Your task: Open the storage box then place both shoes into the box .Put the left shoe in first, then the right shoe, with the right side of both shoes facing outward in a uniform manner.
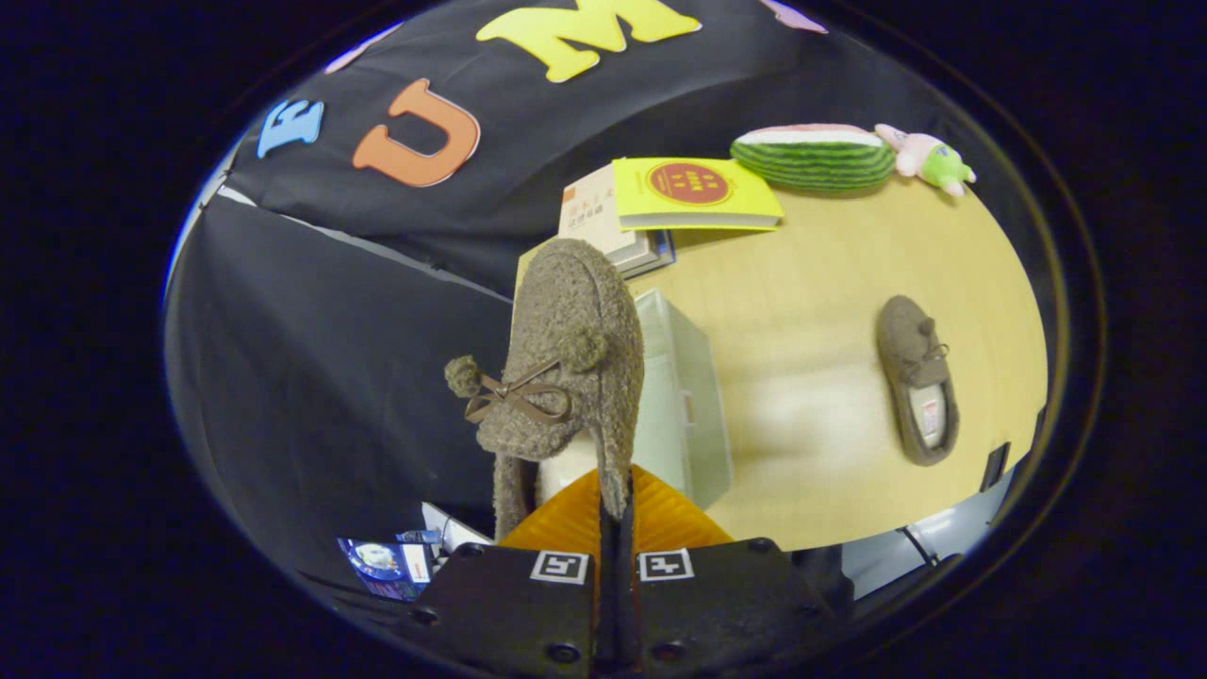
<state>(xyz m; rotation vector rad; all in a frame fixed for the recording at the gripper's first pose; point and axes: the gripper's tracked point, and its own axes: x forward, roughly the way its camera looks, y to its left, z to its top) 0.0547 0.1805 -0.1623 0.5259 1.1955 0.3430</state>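
A: Gripping one brown fuzzy shoe (566, 349) — gripper (615, 514) fingers pressed together on its heel edge, shoe sticking up ahead of them w/ bow and pom-poms showing.

B: Box?

A: Pale storage box (693, 405) just right of the held shoe, behind it, on the wooden table (811, 283).

B: Other shoe?

A: Second shoe (917, 391) lies flat, well right of the box. Far side: books (693, 193), watermelon plush (816, 156), small pink-green toy (929, 158).
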